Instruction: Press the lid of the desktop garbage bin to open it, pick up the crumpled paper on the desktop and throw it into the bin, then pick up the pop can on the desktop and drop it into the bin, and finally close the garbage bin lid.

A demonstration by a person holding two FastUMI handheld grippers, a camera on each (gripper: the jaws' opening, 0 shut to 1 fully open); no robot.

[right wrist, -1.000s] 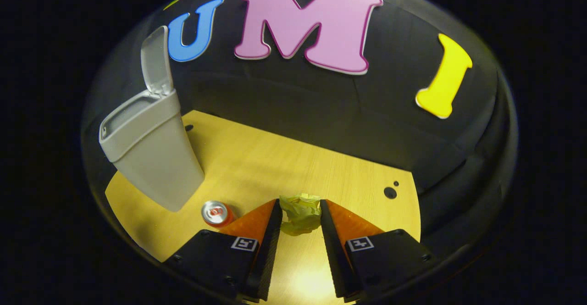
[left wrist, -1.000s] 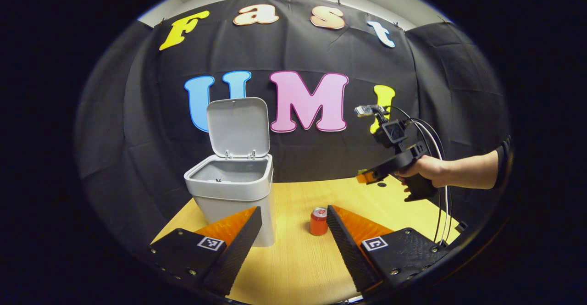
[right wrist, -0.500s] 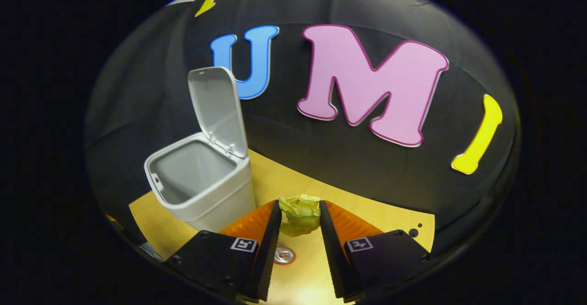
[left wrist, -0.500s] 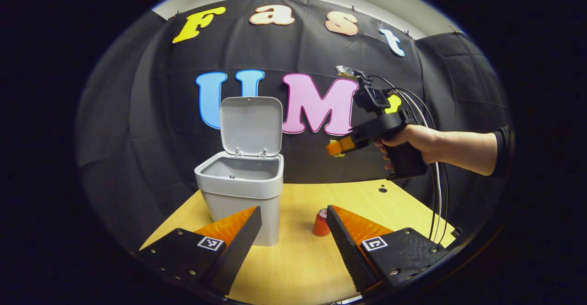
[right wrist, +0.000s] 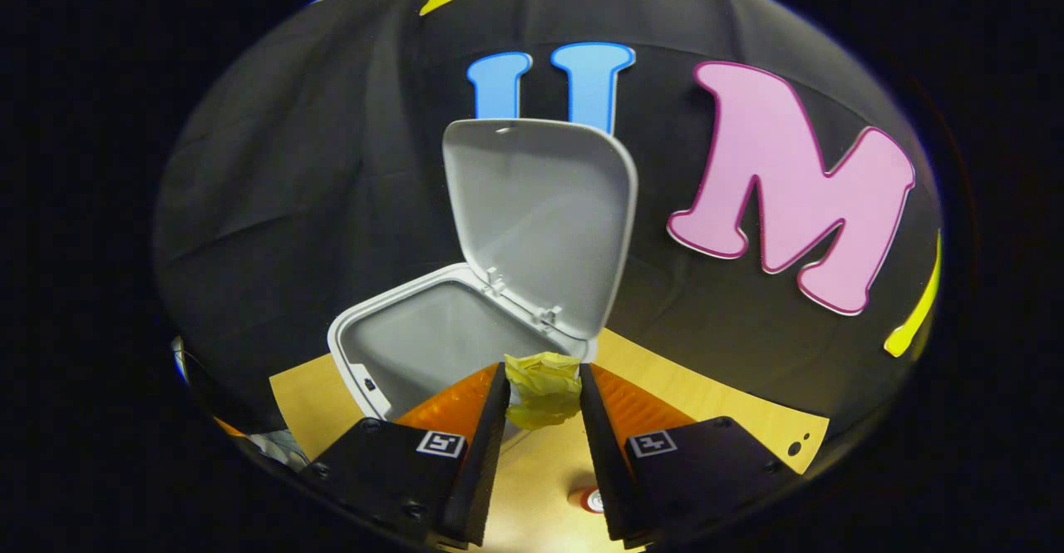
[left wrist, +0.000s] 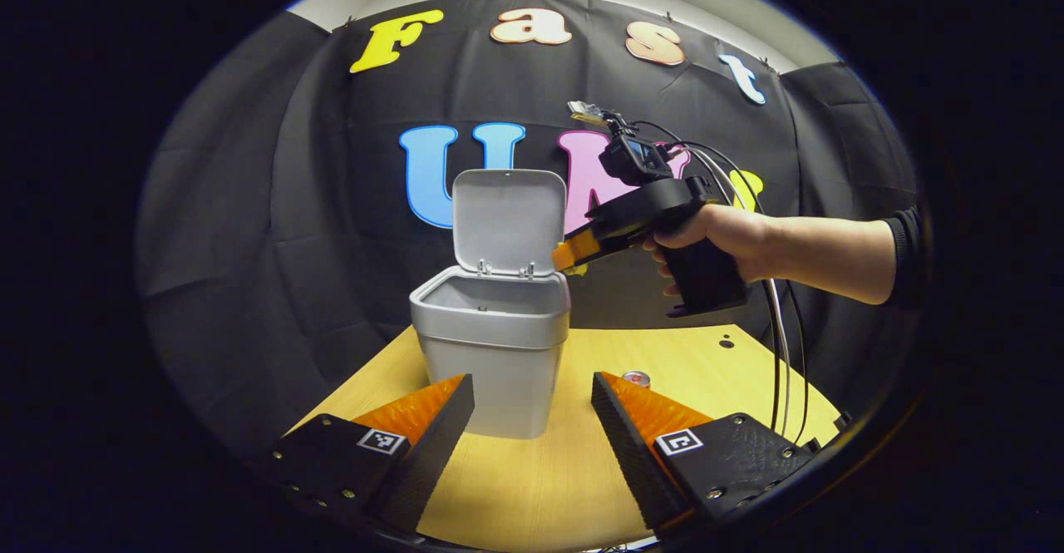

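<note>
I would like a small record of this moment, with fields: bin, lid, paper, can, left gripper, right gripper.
bin: grey garbage bin standing on the wooden desktop
lid: lid raised upright, mouth open
paper: crumpled paper pinched in the right gripper, near the bin's rim, not yet inside
can: pop can upright on the desktop, right of the bin
left gripper: left gripper jaws wide apart, holding nothing
right gripper: right gripper closed on the paper, held by a hand
</note>
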